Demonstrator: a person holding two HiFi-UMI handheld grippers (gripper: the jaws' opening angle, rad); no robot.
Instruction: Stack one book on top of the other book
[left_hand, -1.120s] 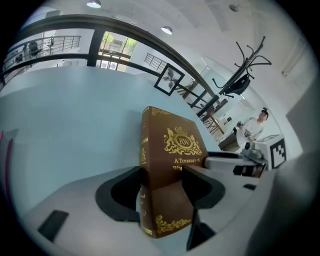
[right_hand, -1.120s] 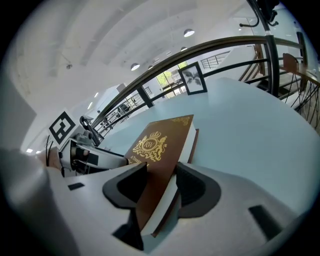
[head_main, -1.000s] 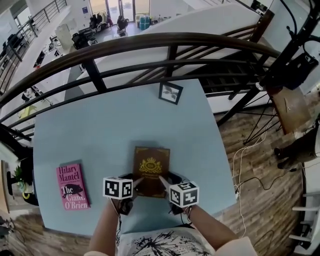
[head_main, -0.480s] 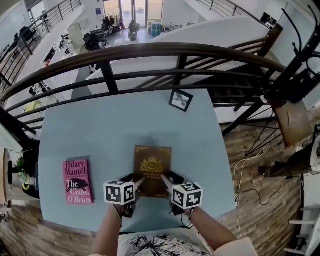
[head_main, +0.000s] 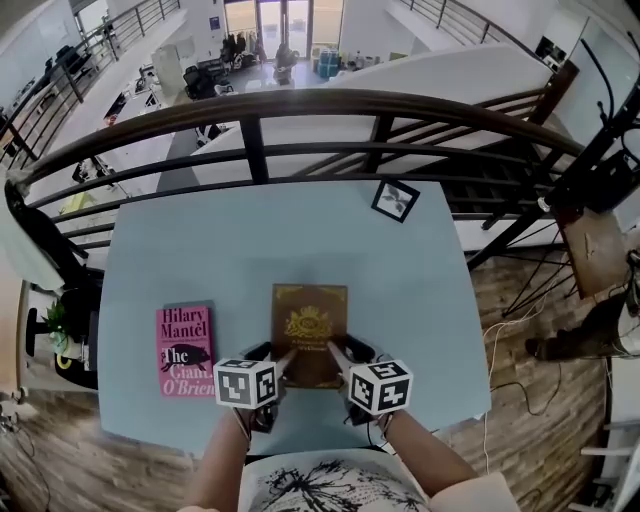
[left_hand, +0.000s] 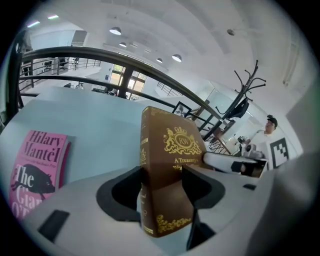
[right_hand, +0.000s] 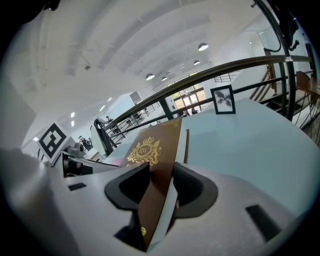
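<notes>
A brown book (head_main: 310, 322) with a gold crest is held at its near edge by both grippers, above the light blue table (head_main: 210, 250). My left gripper (head_main: 277, 362) is shut on the book's near left corner by the spine (left_hand: 144, 150). My right gripper (head_main: 338, 358) is shut on the near right corner, with the cover (right_hand: 152, 147) between its jaws. The book tilts, its near end raised. A pink book (head_main: 184, 350) lies flat on the table to the left, also visible in the left gripper view (left_hand: 35, 165).
A small framed picture (head_main: 396, 199) stands at the table's far right corner. A dark curved railing (head_main: 250, 130) runs behind the table's far edge. Wooden floor and cables (head_main: 510, 340) lie to the right. A black coat stand (left_hand: 240, 107) rises beyond the table.
Both grippers have risen with the brown book held between them, lifting its near end. The pink book has stayed in place on the table.
</notes>
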